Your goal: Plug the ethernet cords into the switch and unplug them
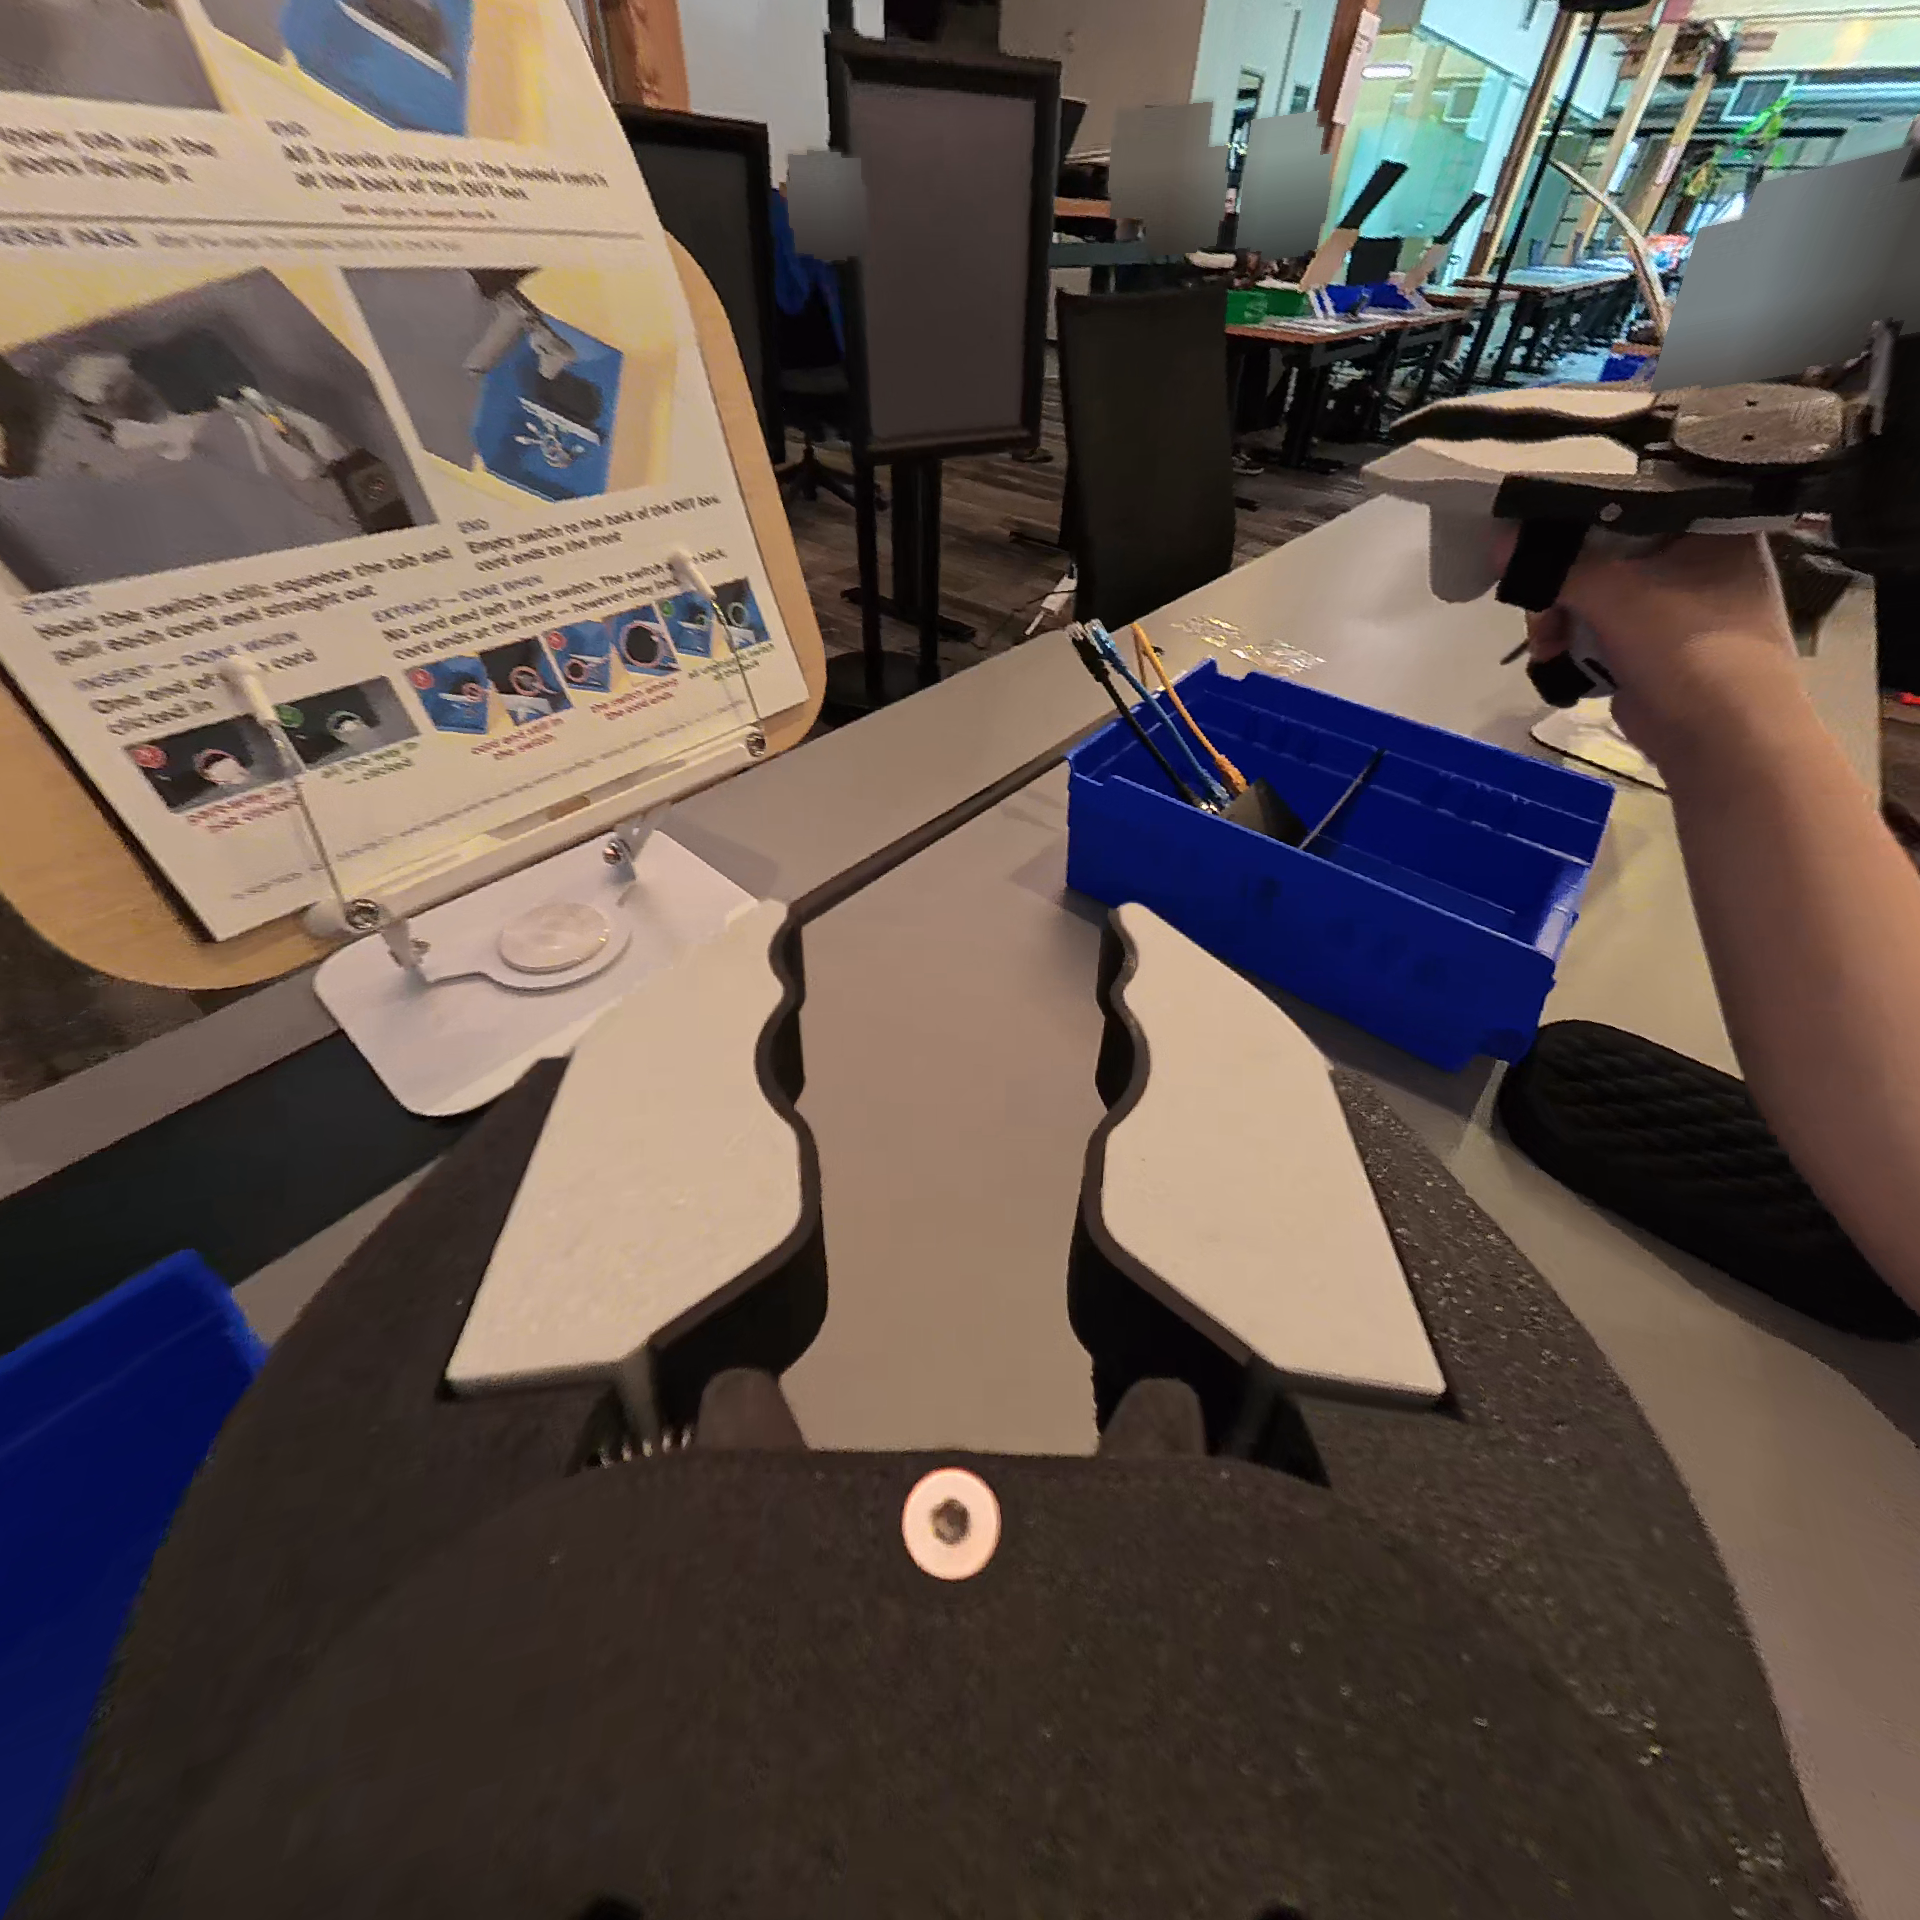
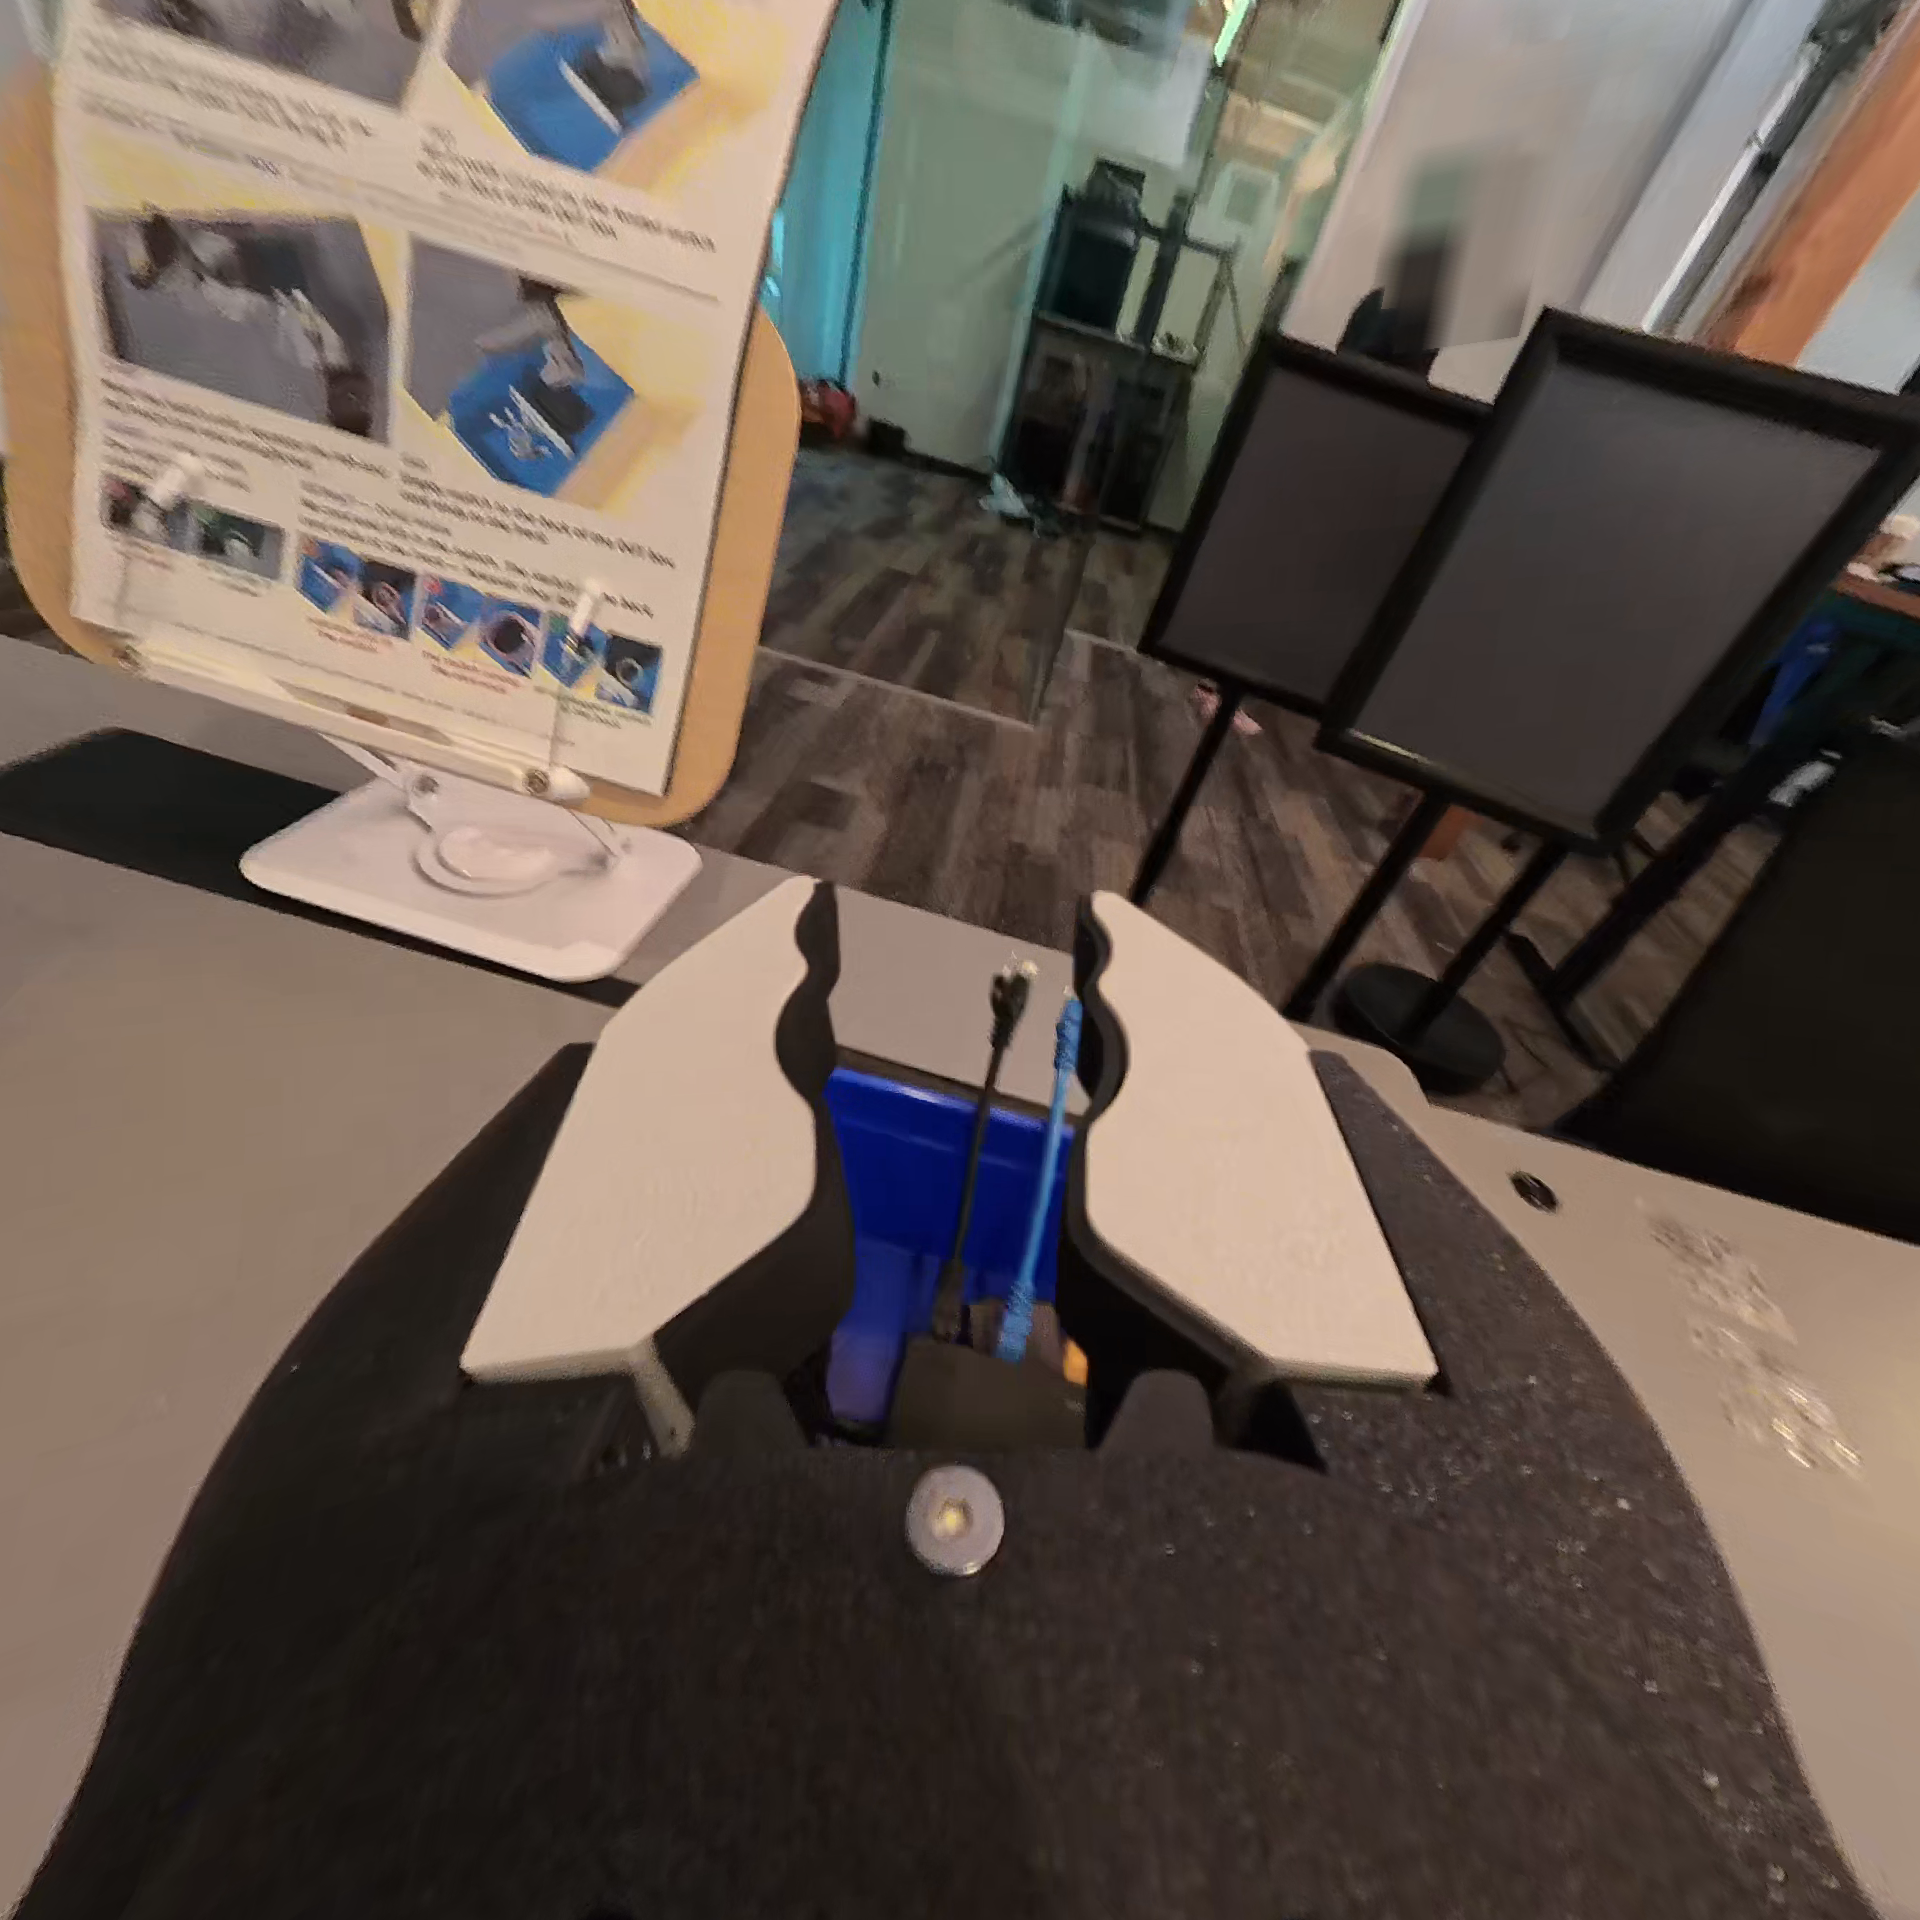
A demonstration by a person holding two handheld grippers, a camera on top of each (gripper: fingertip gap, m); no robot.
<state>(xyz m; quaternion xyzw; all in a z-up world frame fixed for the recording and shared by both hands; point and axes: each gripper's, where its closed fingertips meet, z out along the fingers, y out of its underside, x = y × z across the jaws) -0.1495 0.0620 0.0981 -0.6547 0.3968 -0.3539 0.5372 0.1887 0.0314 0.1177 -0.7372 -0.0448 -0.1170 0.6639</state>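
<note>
**Grey table, blue bin, three cords**

Smooth grey table top (image 1: 914, 831) fills the near part of both views, with dark wood-look floor and black framed boards on stands behind it. A printed sheet with small photos and lines of writing (image 1: 343, 447) leans on a tan rounded board held by a white plastic stand (image 1: 540, 956).

A shiny blue plastic bin with thin dividers (image 1: 1351, 935) sits on the table. Inside it rests a small black boxy switch (image 1: 1262, 808). A black cord (image 1: 1132, 717), a blue cord (image 1: 1164, 717) and an orange cord (image 1: 1195, 727) are plugged into it and stick up stiffly.

The left gripper (image 1: 945, 925) has flat grey fingers with wavy black rubber edges, spread wide over bare table.

The right gripper (image 2: 951, 914), held by a hand (image 1: 1652, 665), hangs above the bin. Its jaws are apart too. The black and blue cords stand between them, not squeezed.
</note>
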